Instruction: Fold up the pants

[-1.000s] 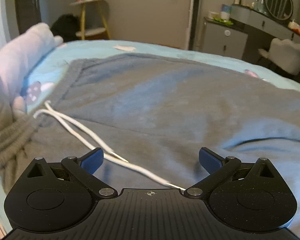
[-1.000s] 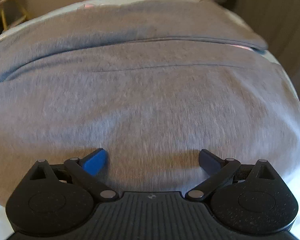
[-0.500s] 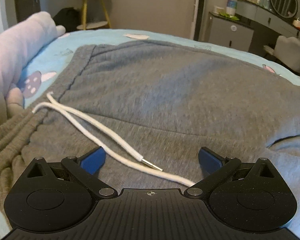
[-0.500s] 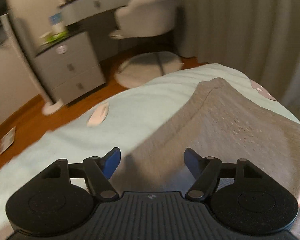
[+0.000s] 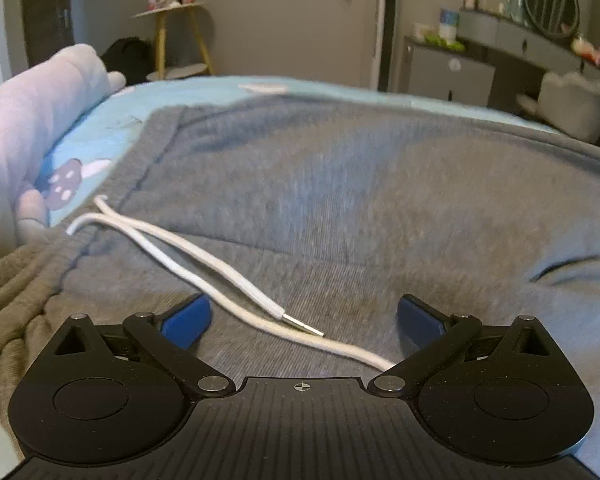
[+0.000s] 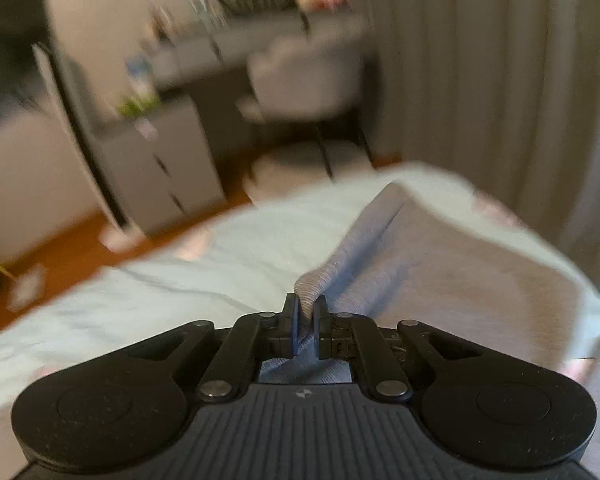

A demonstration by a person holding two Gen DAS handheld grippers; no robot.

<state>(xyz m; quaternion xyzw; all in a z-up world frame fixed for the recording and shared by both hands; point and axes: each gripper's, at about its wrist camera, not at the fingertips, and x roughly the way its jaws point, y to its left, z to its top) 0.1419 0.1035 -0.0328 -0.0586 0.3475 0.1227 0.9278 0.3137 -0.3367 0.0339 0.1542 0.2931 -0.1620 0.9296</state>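
Grey sweatpants (image 5: 360,192) lie spread on a light blue bed sheet (image 5: 220,92), waistband to the left. Two white drawstring cords (image 5: 204,260) trail from the waistband across the fabric between my left fingers. My left gripper (image 5: 304,314) is open and hovers low over the pants near the waist. In the right wrist view the pants (image 6: 440,264) lie on the pale sheet (image 6: 160,300). My right gripper (image 6: 305,316) is shut on a pinched fold of the pants' edge, which bunches up between its pads.
A pale plush toy (image 5: 32,120) lies at the left of the bed. Beyond the bed stand a yellow side table (image 5: 172,36), a grey dresser (image 5: 452,72), a vanity with a round mirror (image 5: 552,4) and a white chair (image 6: 304,76). Curtains (image 6: 500,80) hang at right.
My right gripper closed on the edge of the pants; it was open half a second ago. My left gripper stayed open over the waist, shifting only slightly.
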